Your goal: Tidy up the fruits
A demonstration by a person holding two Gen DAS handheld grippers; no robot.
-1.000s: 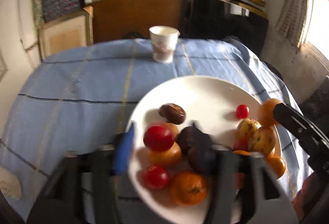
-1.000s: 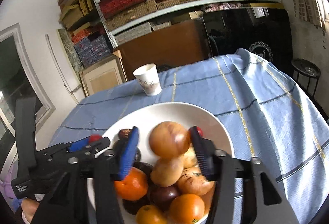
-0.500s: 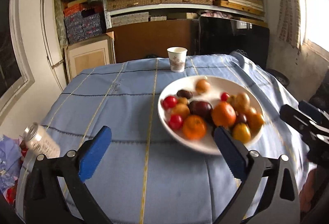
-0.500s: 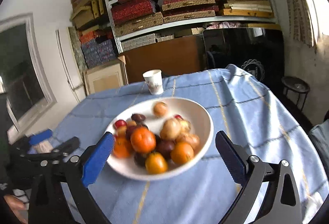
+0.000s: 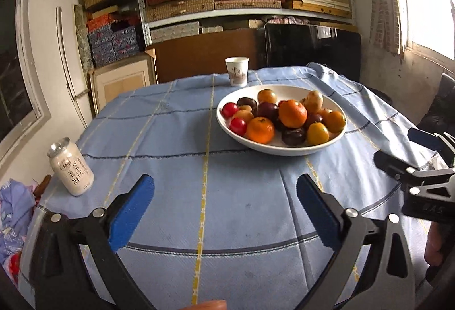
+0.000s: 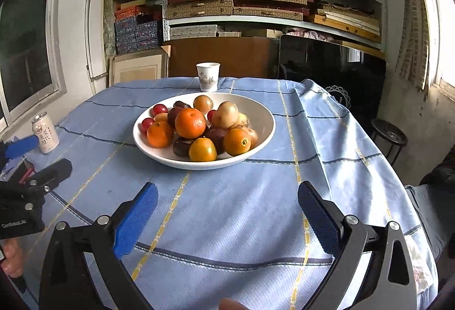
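More than a dozen fruits (image 6: pixel 196 130) sit heaped in a white bowl (image 6: pixel 264 122) near the middle of a table covered by a blue checked cloth (image 6: pixel 227 210). Oranges, small red tomatoes and dark plums lie mounded against one another, and one large orange (image 6: pixel 190 123) rides on top of the pile. A paper cup (image 6: pixel 208 77) stands just behind the bowl, and a drink can (image 5: pixel 71 170) stands well apart from it near the table's left edge.

Both tools hang over bare cloth in front of the bowl, touching nothing. The left gripper (image 5: pixel 224 207) is spread wide with nothing between its blue pads (image 5: pixel 130 213), and the right gripper (image 6: pixel 227 210) is likewise spread wide and empty.

The heap itself looks like the main hazard. Any pull on a lower fruit would likely loosen the ones leaning on it, and a round orange could roll over the low rim and off the table. The tomatoes and plums appear soft, so a hard squeeze might split them. The cloth lies rumpled in folds on the right side, and a tool dragging across it could tug the bowl or tip the paper cup. The two tools also work close together and could knock each other over the bowl.
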